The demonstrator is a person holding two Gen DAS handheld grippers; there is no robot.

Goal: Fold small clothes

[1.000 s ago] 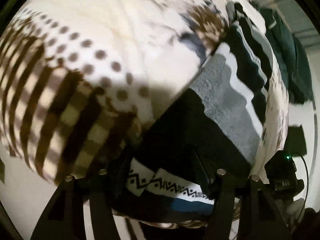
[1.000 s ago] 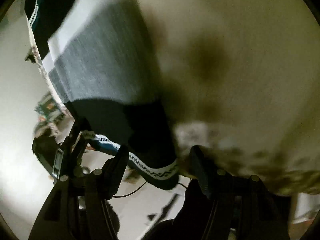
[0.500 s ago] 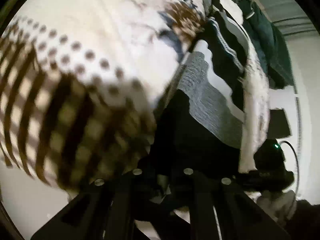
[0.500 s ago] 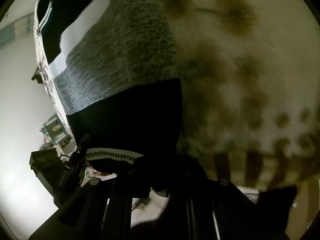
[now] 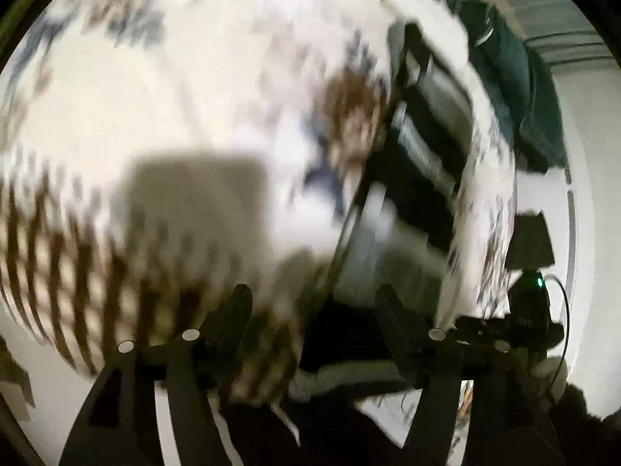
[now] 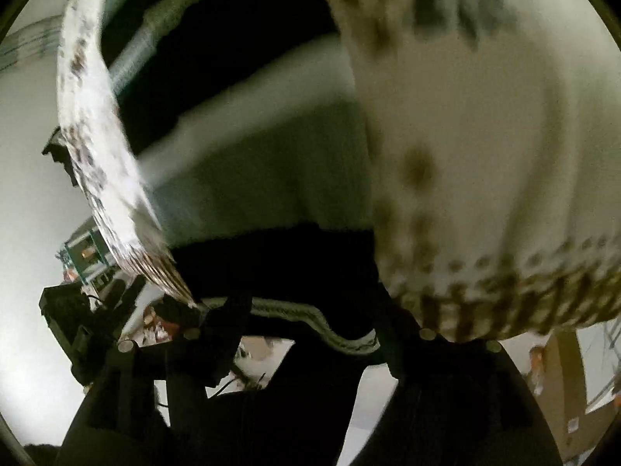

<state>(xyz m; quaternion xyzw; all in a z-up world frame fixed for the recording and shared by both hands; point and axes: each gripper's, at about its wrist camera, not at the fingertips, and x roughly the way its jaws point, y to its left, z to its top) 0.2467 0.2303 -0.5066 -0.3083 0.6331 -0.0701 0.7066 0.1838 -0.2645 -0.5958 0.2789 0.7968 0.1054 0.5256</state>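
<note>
A knit sweater with black, grey and white bands (image 5: 388, 248) lies on a cream bedspread with brown dots and checks (image 5: 194, 97). My left gripper (image 5: 312, 310) hovers over the sweater's black hem at the bed's edge. Its jaws are opening and the pads press on nothing. In the right wrist view the same sweater (image 6: 271, 178) fills the middle beside the bedspread (image 6: 485, 136). My right gripper (image 6: 310, 322) straddles the hem's white patterned band (image 6: 341, 338). Its jaws are opening too, and the fingers stand apart from the cloth. Both views are blurred.
Dark green clothes (image 5: 504, 77) are heaped at the bed's far end. A black device with a green light (image 5: 531, 283) stands beyond the bed's edge, seen also as a black device (image 6: 70, 310) in the right view. Cardboard (image 6: 562, 388) lies low on the right.
Both grippers stood open a second ago, shut at the sweater's hem half a second ago, and now stand open again. Both have lifted away, so more of the bed shows.
</note>
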